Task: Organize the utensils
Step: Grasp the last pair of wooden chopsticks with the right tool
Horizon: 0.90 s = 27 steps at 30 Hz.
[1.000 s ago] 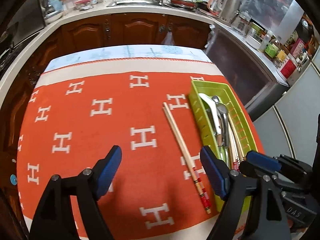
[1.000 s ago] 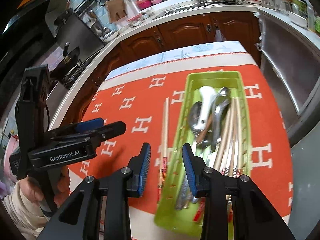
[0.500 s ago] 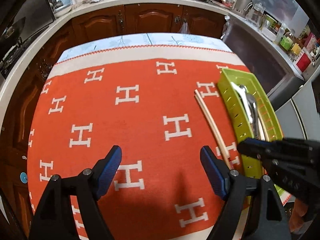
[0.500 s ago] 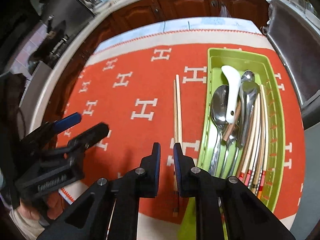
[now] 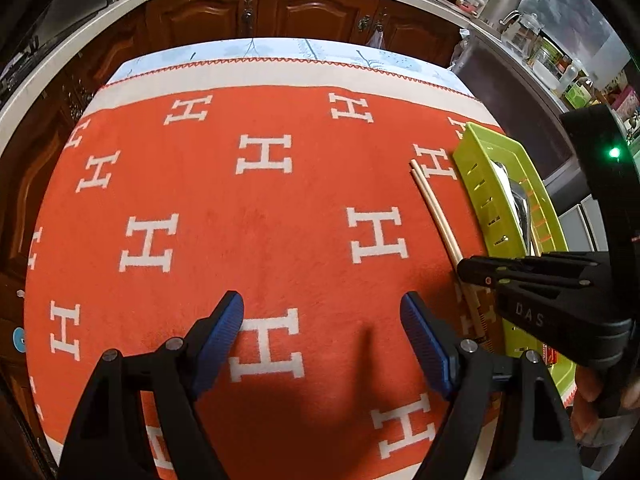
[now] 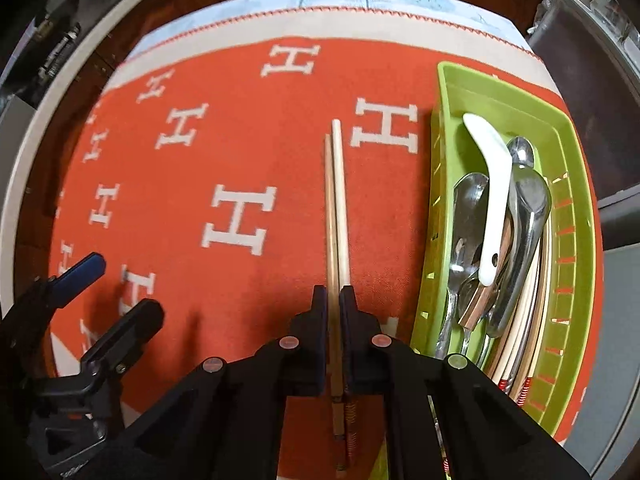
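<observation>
We've got the right gripper [image 6: 334, 298] pointing down over the orange cloth [image 6: 240, 152], and its jaws have just been closing: the 2 pads now press on the pair of chopsticks [image 6: 335, 208] between them. The grip sits toward the patterned handle ends, and the pale tips lie on the cloth. The chopsticks lie side by side, touching, just left of the green tray [image 6: 440, 184] and roughly parallel to its long wall.

In the tray we see a white ceramic spoon [image 6: 494, 184] lying across 2 or more metal spoons [image 6: 524, 216], with more chopsticks along the right side under them.

Over on the left wrist view, our left gripper [image 5: 322, 338] hangs above a bare stretch of cloth, jaws wide apart, nothing between the blue pads [image 5: 222, 330]. From there the chopsticks [image 5: 438, 216] run under the right gripper's black finger, with the tray [image 5: 476, 184] beside them at the cloth's right edge. A hand [image 5: 600, 404] shows at the lower right, on the right gripper's handle.
</observation>
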Tool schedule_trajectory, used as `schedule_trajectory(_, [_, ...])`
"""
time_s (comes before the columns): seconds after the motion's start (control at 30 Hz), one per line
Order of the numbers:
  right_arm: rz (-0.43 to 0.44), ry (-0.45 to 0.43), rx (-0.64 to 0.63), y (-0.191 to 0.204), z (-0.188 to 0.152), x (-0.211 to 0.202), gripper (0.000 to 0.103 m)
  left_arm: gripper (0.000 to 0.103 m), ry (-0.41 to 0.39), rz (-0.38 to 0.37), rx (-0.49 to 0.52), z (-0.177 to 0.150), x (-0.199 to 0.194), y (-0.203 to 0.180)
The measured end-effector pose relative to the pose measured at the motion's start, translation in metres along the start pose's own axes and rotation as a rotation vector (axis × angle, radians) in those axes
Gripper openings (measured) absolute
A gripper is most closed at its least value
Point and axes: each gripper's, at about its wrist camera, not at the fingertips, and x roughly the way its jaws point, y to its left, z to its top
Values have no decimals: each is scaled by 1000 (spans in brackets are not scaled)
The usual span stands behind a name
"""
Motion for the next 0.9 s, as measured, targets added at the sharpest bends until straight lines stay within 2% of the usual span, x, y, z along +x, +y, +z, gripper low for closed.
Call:
schedule_trajectory(0.1, [-29, 11, -1, 0, 4, 1, 7, 79, 8, -11, -9, -1, 3, 4])
schedule_trajectory(0.47, [-24, 79, 0, 15, 20, 18, 12, 79, 28, -37, -23, -2, 9, 10])
schedule_trajectory(0.6, [69, 89, 55, 15, 23, 17, 12, 79, 33, -41, -28, -4, 10, 12])
schedule_trajectory(0.67, [152, 115, 89, 14, 23, 17, 12, 79, 33, -40, -27, -5, 10, 12])
schedule_trajectory(0.9, [276, 106, 141, 12, 17, 16, 12, 79, 41, -58, -13, -9, 8, 8])
